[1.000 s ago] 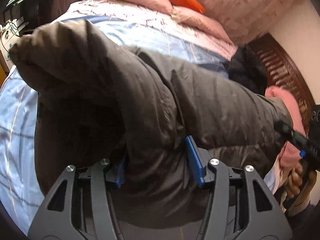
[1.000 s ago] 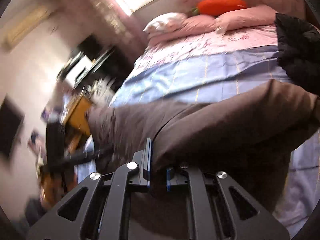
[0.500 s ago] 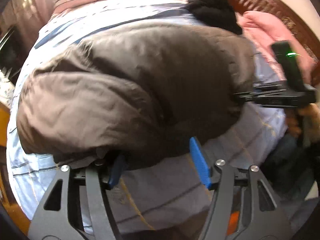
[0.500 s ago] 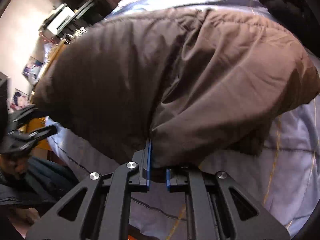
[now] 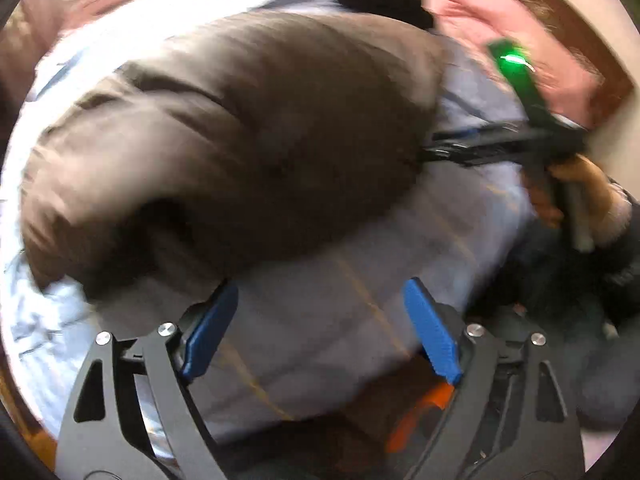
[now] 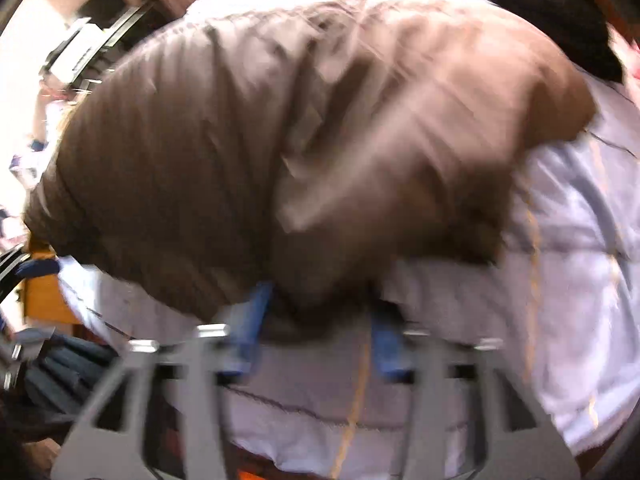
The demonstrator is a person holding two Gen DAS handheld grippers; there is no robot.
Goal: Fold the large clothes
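On the pale blue striped bedsheet (image 5: 460, 216) lies a puffy brown quilted jacket (image 5: 240, 140); left tongs (image 5: 320, 328) and right tongs (image 6: 316, 328), jaws just opened wide, grip nothing.

Motion blur smears the brown jacket (image 6: 304, 152); its near hem hides the right fingers' (image 6: 254, 320) tips.

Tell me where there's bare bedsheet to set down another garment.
Bare pale blue sheet runs along the near edge, between the brown jacket and both open grippers, left gripper, right gripper. More lies right of the jacket. The far side is crowded by a black garment.
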